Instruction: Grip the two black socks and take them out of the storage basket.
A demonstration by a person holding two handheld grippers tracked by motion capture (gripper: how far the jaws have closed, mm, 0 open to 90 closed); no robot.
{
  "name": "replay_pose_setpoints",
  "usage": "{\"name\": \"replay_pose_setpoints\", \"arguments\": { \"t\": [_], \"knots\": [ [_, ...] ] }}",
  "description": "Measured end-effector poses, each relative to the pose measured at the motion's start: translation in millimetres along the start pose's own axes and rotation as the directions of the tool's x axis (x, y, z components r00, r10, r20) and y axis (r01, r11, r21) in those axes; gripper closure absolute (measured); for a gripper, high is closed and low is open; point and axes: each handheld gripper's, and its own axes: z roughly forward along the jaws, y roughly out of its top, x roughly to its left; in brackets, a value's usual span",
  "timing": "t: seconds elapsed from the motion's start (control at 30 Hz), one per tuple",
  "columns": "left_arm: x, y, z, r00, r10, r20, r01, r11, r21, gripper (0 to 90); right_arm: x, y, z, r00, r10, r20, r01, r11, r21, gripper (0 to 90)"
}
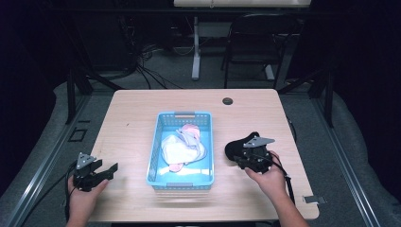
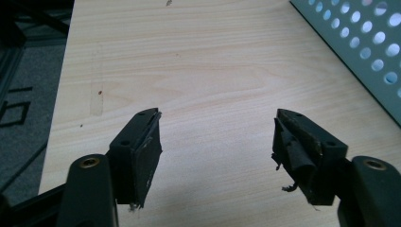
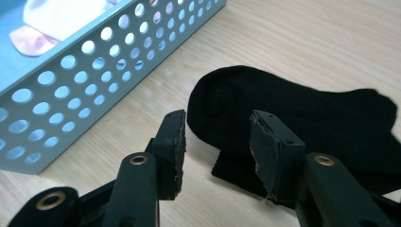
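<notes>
Your left gripper [image 2: 215, 142] rests low over the bare wood of the table [image 1: 127, 118], left of the blue basket [image 1: 156, 142], its jaws spread with nothing between them. The basket sits mid-table holding pale, bunched clothes [image 1: 184, 146]. Right of it, your right gripper [image 3: 217, 142] hovers with jaws parted over the near edge of the black sock [image 3: 293, 113] lying flat on the table just beside the basket, the pads not yet pressing on it.

Wooden table [image 1: 142, 118]: blue basket [image 1: 163, 182] centre, black sock [image 1: 235, 147] right.
</notes>
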Motion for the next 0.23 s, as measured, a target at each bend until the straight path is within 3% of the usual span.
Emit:
{"name": "replay_pose_setpoints", "arguments": {
  "t": [0.1, 0.17, 0.2, 0.23],
  "knots": [
    [1.8, 1.4, -2.4, 0.9991, -0.035, 0.022, 0.036, 0.9991, -0.024, 38.0, -1.8, -7.6, 2.1, 0.9990, 0.032, -0.033, -0.032, 0.999, -0.018, 53.0],
    [2.4, 2.6, -3.2, 0.9974, -0.058, 0.043, 0.059, 0.9980, -0.025, 37.6, -2.6, -11.0, 4.5, 0.9989, 0.013, -0.044, -0.015, 0.999, -0.028, 49.9],
    [2.2, 2.9, -3.3, 0.9960, -0.070, 0.055, 0.071, 0.9973, -0.019, 37.7, -2.2, -12.1, 5.4, 0.9992, -0.036, -0.019, 0.035, 0.999, -0.023, 47.6],
    [2.0, 4.0, -3.3, 0.9952, -0.075, 0.063, 0.075, 0.9972, 0.006, 37.7, -2.2, -12.1, 5.4, 0.9992, -0.036, -0.019, 0.035, 0.999, -0.023, 47.6]
  ]
}}
